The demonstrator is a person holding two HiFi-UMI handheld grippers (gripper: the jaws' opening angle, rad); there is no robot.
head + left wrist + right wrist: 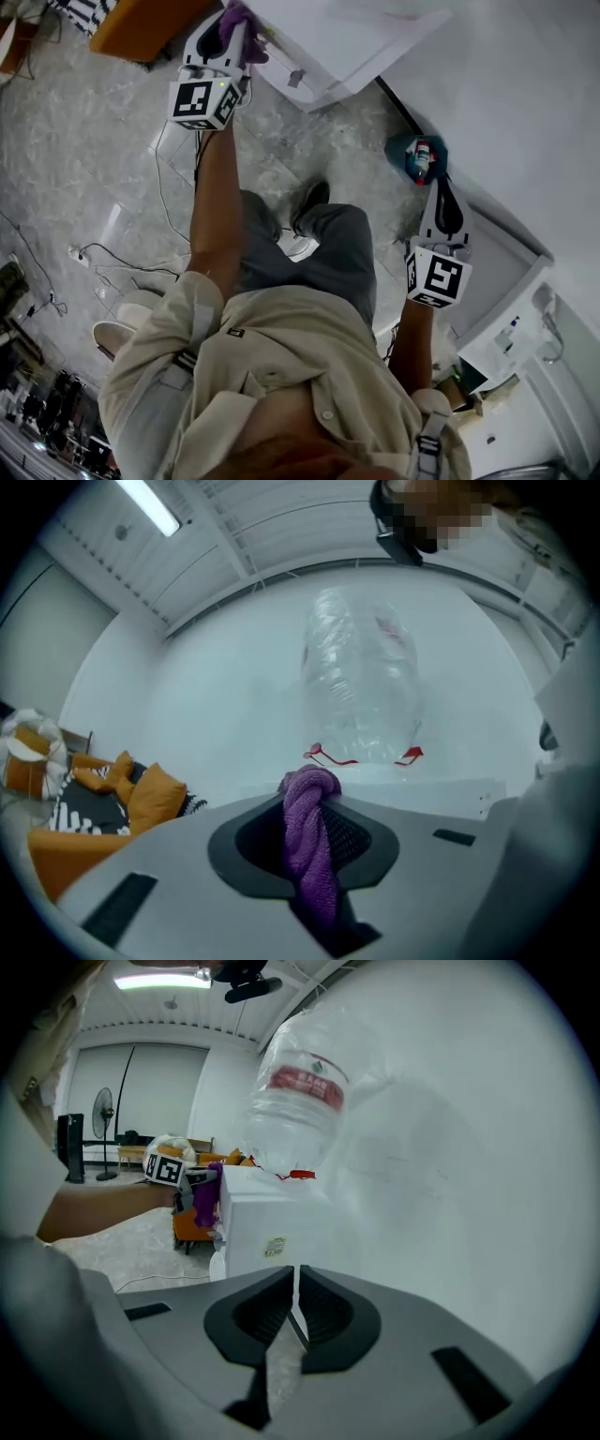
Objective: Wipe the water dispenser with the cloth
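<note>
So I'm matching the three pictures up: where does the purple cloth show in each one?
Head view: cloth at the top edge, pinched in the left claw, beside the white dispenser.
Left gripper view: low centre, clamped between the jaws.
Right gripper view: small, left of middle, at the dispenser's left edge.
Shared landmark: the white dispenser, next to the cloth in all three.

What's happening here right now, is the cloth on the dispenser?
A person works two handheld grippers. The left gripper is shut on the purple cloth and holds it at the side of the white water dispenser, below the upturned bottle. Whether the cloth actually touches the dispenser is hard to tell. The right gripper is shut and empty, pointed at the dispenser but apart from it.
</note>
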